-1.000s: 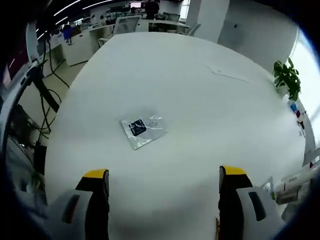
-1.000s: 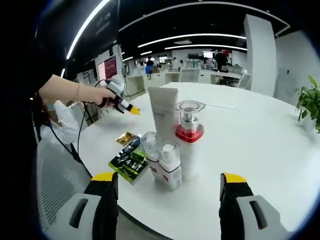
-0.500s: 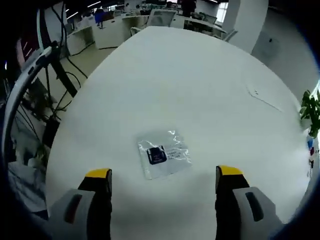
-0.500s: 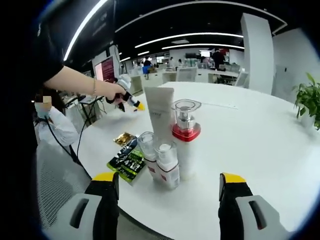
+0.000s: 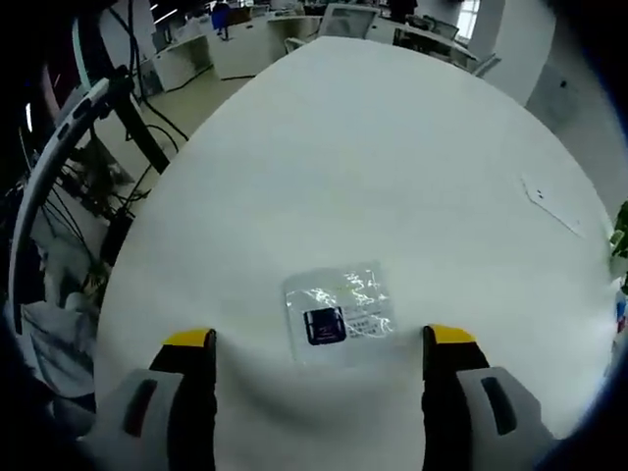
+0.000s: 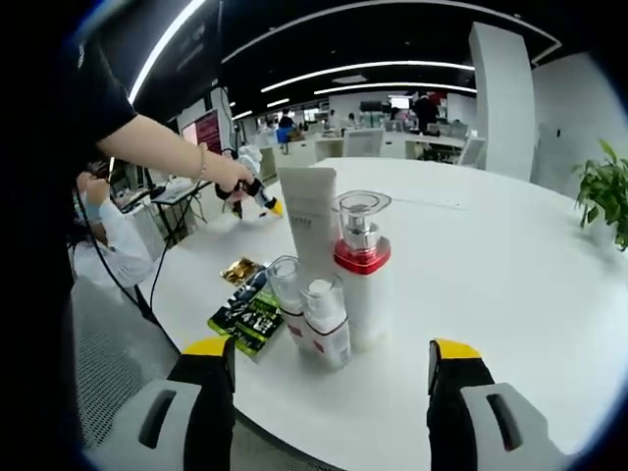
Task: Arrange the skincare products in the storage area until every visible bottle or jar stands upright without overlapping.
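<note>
Four skincare containers stand upright, bunched together near the table (image 6: 510,265) edge: a white tube (image 6: 310,221), a pump bottle with a red collar (image 6: 360,270), and two small clear-capped bottles (image 6: 316,319) in front, which partly hide the others. Their labels are too small to read. Beside them lie a green sachet (image 6: 242,319) and a gold one (image 6: 241,270). The right gripper (image 6: 329,361) hangs wide open and empty before the group. Farther left, the person's hand (image 6: 234,177) holds the left gripper (image 5: 319,339), wide open and empty over a clear sachet (image 5: 340,311).
</note>
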